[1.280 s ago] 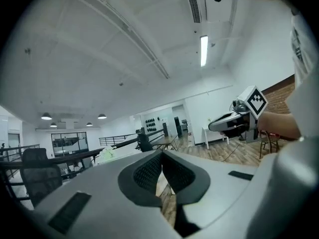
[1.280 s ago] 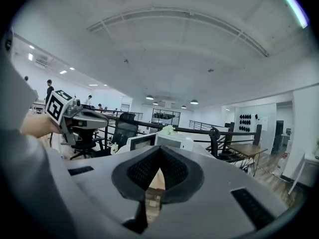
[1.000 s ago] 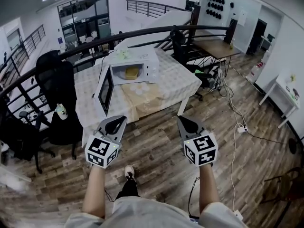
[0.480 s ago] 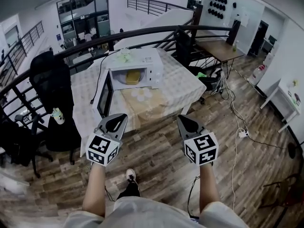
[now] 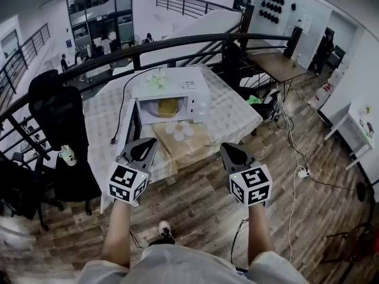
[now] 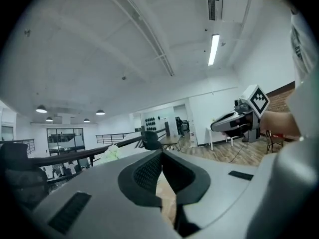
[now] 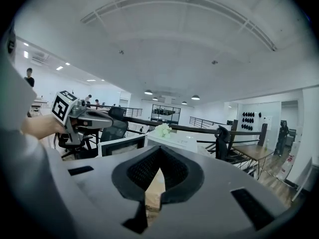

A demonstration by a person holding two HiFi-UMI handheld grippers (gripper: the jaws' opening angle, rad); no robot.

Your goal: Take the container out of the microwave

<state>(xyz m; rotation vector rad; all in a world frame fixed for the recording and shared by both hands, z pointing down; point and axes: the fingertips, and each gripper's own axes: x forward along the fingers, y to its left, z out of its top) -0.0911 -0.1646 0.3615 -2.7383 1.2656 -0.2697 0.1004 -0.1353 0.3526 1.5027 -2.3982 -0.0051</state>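
Grey plastic jaws, both pairs mine, are pressed together on nothing: left gripper and right gripper side by side above the brown wooden plank floor. Beyond them stands the bench under a pale checked cloth, carrying the white microwave oven, its door swung open. Inside the cavity sits the yellow container, well apart from my jaws.
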